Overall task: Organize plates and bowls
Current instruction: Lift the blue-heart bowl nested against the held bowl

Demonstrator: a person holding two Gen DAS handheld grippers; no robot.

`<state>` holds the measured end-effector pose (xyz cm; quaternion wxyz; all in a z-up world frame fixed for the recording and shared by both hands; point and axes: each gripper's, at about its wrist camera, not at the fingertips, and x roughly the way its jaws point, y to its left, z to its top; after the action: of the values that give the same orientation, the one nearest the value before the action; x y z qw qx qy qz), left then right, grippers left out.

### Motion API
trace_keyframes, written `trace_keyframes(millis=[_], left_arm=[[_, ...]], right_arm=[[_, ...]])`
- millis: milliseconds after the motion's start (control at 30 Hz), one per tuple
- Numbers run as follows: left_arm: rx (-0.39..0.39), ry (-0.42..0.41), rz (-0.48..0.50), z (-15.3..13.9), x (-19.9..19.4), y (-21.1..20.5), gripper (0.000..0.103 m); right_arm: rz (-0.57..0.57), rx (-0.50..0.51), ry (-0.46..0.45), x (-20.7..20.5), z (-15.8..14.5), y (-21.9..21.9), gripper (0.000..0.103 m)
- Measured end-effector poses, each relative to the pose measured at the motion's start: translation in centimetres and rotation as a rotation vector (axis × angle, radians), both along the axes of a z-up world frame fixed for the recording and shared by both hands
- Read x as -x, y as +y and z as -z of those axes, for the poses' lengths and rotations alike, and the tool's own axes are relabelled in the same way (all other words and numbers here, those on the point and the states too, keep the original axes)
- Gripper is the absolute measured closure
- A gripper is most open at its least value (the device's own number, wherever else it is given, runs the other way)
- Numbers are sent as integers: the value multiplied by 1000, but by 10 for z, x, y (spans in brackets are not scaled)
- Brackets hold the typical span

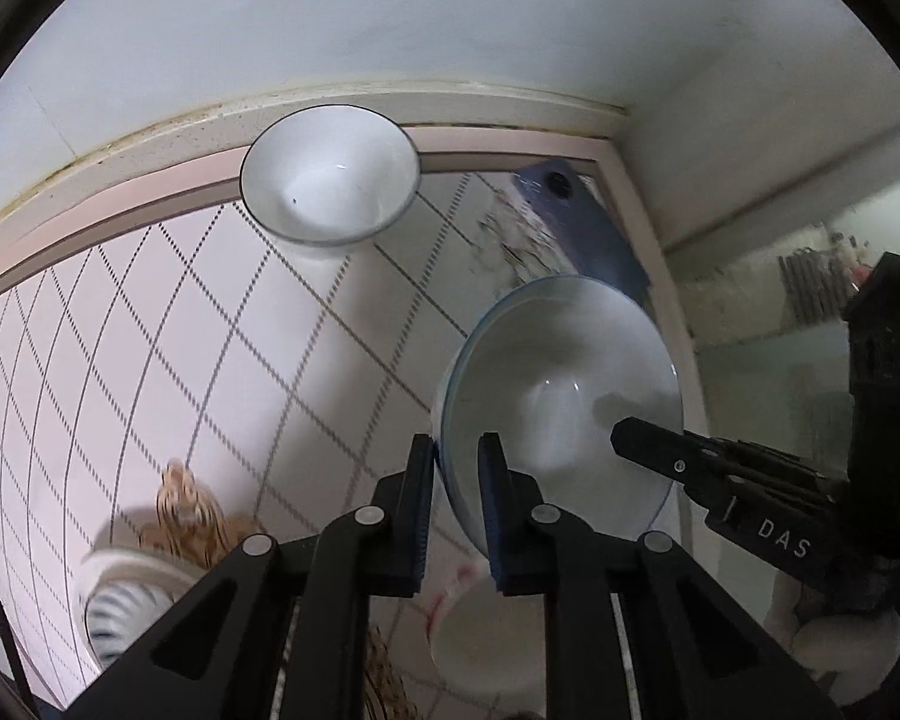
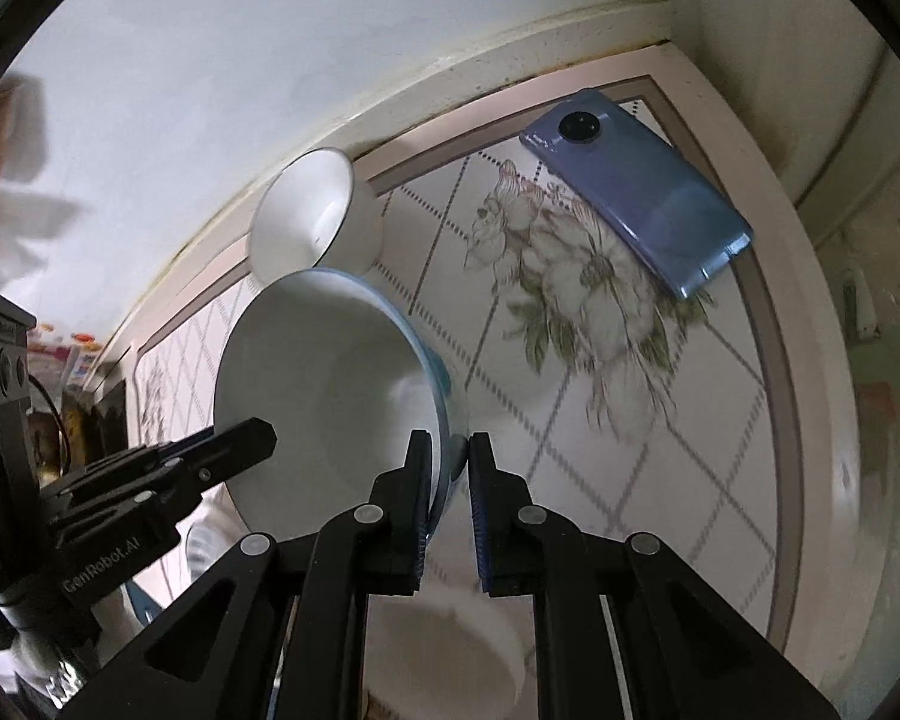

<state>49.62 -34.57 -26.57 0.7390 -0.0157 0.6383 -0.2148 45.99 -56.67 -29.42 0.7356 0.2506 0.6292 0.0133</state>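
A white bowl with a blue rim (image 1: pixel 558 396) is held above the tiled table, tilted. My left gripper (image 1: pixel 456 450) is shut on its left rim. My right gripper (image 2: pixel 450 450) is shut on its opposite rim; the bowl also shows in the right wrist view (image 2: pixel 324 396). Each gripper shows in the other's view: the right one (image 1: pixel 720 480), the left one (image 2: pixel 168 468). A second white bowl (image 1: pixel 330 174) stands at the back by the wall and shows in the right wrist view (image 2: pixel 312 210). Another white bowl (image 1: pixel 486 642) sits below the held one.
A blue phone (image 2: pixel 636 192) lies on the table near the back right corner, also in the left wrist view (image 1: pixel 576 222). A striped dish (image 1: pixel 126 606) and a tiger figure (image 1: pixel 186 516) sit at the front left. Walls close the back and right.
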Motion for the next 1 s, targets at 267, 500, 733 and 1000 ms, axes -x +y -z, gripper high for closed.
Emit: trace_keyframes(millis=[267,500,733,1000], left_arm=[[-20,23,81,-5,63,3,90],[-37,69,93,16,91,8,90],[-76,91,100,38,99,6,90],[-106,101,111,51,100,3,90]], right_arm=[[-19,-23,28,77,-26,5,89],[-27,-37,89,117,-8,14,89],[-34,-33,136,131,18,23,89],[-45,-21,160,135,34,26,89]])
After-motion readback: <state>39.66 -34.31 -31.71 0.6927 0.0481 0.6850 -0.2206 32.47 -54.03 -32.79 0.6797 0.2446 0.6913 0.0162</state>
